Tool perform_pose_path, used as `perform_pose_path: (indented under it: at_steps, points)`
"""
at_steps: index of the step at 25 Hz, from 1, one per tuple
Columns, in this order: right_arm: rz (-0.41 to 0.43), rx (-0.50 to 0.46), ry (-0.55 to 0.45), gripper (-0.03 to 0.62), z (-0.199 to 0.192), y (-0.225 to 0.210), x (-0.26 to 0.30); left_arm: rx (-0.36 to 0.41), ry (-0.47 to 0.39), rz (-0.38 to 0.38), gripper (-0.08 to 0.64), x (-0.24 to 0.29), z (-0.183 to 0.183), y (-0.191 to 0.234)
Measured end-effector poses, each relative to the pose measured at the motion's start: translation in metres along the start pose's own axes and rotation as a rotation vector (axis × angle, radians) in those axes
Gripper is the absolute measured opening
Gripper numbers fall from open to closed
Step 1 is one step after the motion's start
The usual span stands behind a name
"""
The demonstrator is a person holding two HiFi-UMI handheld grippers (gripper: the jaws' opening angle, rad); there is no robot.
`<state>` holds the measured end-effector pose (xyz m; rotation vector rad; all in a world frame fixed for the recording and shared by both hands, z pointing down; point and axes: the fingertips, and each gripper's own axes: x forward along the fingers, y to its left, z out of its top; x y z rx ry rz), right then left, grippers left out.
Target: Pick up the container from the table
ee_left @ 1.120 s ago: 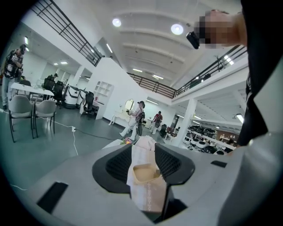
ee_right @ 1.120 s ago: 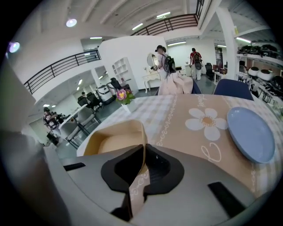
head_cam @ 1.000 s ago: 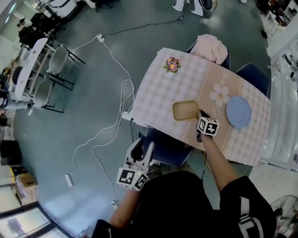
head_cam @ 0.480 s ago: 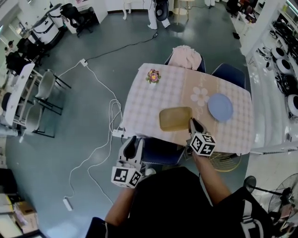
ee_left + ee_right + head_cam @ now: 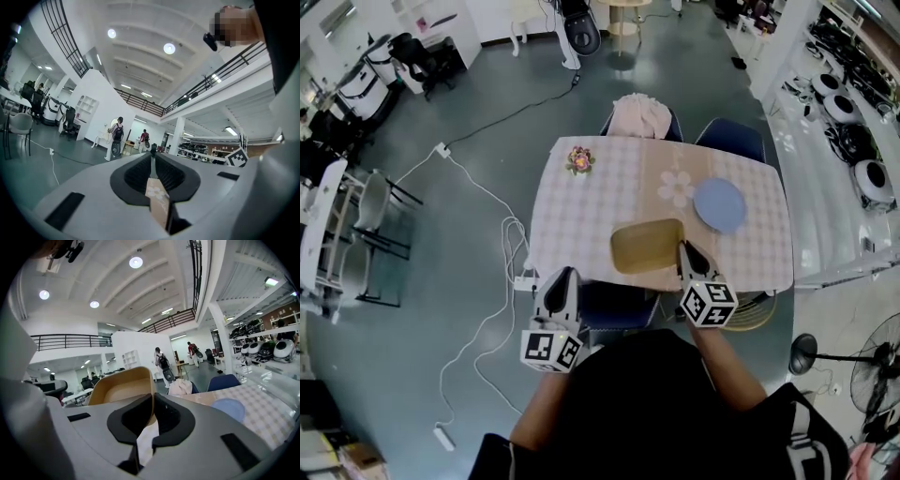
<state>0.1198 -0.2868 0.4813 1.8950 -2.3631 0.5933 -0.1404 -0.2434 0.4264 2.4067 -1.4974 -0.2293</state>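
Observation:
The container (image 5: 647, 246) is a tan, shallow, rectangular tray; it hangs above the near edge of the table (image 5: 581, 216). My right gripper (image 5: 684, 253) is shut on its right rim. In the right gripper view the container (image 5: 123, 387) tilts up to the left, its rim pinched between the jaws of my right gripper (image 5: 153, 397). My left gripper (image 5: 560, 284) hovers over the floor, left of the table's near corner. Its jaws are closing with nothing between them, and in the left gripper view they stand almost together on my left gripper (image 5: 153, 151).
On the checked tablecloth lie a blue plate (image 5: 718, 204) and a small flower ornament (image 5: 579, 159). A chair with a pink cloth (image 5: 639, 114) and a blue chair (image 5: 729, 139) stand at the far side, another chair (image 5: 619, 305) at the near edge. White cables (image 5: 502, 244) run across the floor.
The container has come up off the table in my right gripper. My left gripper's jaws, wide apart a second ago, have drawn together, and the gripper has risen a little.

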Motion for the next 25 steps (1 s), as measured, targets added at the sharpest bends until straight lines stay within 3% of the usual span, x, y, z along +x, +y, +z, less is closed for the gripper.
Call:
perform_pose_path:
  at_steps: [11, 25]
  points:
    - [-0.034, -0.014, -0.017, 0.012, 0.009, -0.007, -0.011, 0.001, 0.014, -0.038, 0.026, 0.019, 0.001, -0.001]
    - [0.0, -0.019, 0.004, 0.012, 0.004, 0.0, -0.014, 0.008, 0.052, -0.049, 0.025, 0.024, -0.013, 0.001]
